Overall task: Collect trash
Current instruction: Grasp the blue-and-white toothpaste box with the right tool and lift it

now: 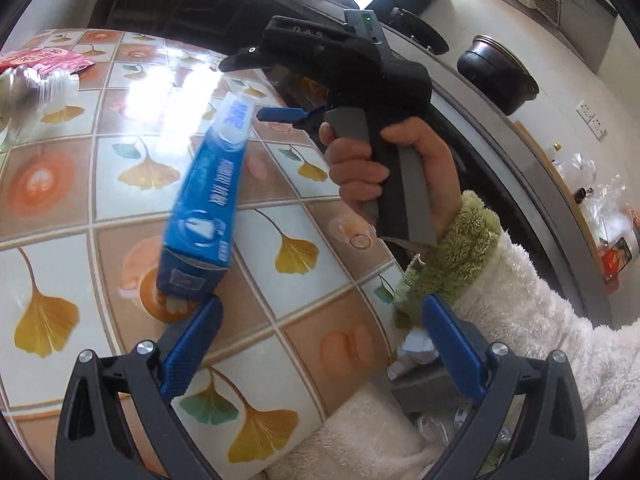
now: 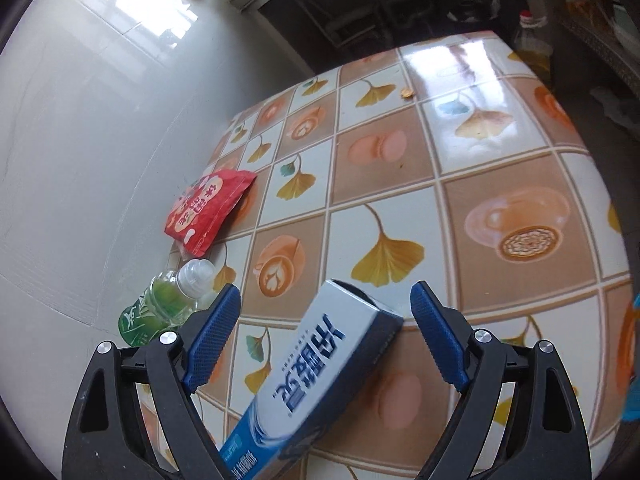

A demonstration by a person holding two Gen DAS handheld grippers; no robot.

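Counter [image 2: 500, 184]: glossy ginkgo-tile cloth against a white wall. Far left: red pouch [image 2: 210, 208], green bottle [image 2: 160, 306]. Right gripper [image 2: 324, 344] wide open around the loose toothpaste box [image 2: 320, 376]; left gripper [image 1: 320, 352] open, empty.

Bright daylight glares off the tablecloth [image 2: 472, 80]; the box [image 1: 208, 200] looks motion-blurred, edges fisheye-bent.

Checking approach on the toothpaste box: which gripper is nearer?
Right. The right gripper is open with the toothpaste box between its fingers, pads apart from it. The left gripper is open beside the box's other end.
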